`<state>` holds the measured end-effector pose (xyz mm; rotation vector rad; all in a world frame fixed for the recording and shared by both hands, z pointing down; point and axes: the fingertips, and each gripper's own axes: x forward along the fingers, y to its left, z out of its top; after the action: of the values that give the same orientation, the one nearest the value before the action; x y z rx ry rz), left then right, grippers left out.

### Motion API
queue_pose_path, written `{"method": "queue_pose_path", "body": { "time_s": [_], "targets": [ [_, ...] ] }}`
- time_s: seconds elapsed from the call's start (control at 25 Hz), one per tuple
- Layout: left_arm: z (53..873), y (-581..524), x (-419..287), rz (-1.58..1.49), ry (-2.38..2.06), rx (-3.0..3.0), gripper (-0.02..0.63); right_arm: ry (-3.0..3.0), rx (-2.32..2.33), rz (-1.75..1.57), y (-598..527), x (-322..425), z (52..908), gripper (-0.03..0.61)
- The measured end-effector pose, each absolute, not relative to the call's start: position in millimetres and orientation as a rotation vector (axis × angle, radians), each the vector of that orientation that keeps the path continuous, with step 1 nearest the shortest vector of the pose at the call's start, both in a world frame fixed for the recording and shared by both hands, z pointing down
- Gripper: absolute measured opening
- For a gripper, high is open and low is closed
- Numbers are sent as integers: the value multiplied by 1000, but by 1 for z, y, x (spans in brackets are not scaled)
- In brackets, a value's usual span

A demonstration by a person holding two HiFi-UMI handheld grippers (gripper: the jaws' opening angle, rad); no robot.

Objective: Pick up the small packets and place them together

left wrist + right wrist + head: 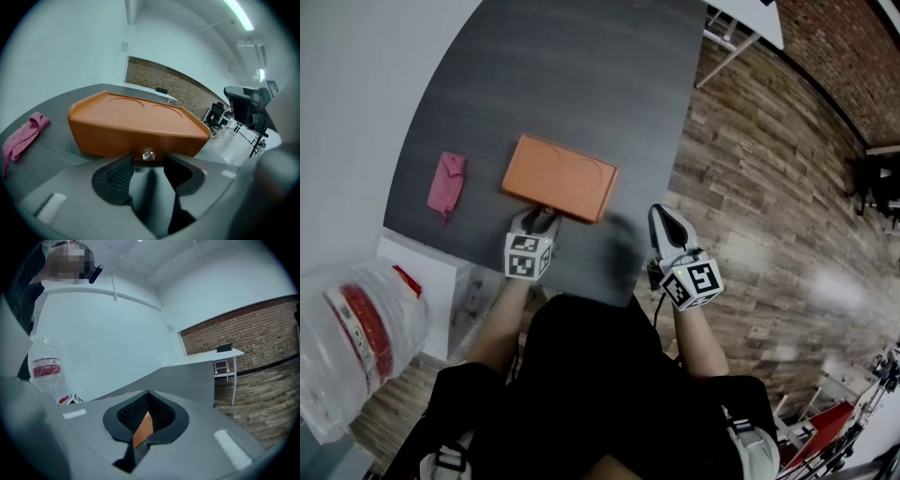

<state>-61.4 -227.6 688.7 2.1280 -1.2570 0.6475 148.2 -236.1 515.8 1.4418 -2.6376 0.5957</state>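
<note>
- Pink packet (446, 183) lies at the table's (581, 75) left side
- Left gripper (540, 221) open, jaws apart on either side of the orange box's (560, 177) knob (148, 154)
- Right gripper (667, 223) at the table's right edge, clamped on a thin orange slip (142, 428)

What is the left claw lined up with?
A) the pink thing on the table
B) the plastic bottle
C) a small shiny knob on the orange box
C: in the left gripper view, the left gripper has its open jaws facing the knob on the orange box.
</note>
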Motion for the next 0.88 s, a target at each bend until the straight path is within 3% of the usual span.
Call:
{"method": "queue_pose_path", "body": {
  "time_s": [0.24, 0.4, 0.88],
  "targets": [
    [691, -231, -63, 648, -1268, 2114, 165, -2632, 1461, 590, -233, 150, 511, 2],
    [691, -230, -59, 655, -1253, 2132, 71, -2636, 1472, 572, -232, 150, 506, 2],
    [693, -230, -58, 699, -1270, 2103, 64, -2647, 1474, 514, -223, 145, 493, 2]
  ]
}}
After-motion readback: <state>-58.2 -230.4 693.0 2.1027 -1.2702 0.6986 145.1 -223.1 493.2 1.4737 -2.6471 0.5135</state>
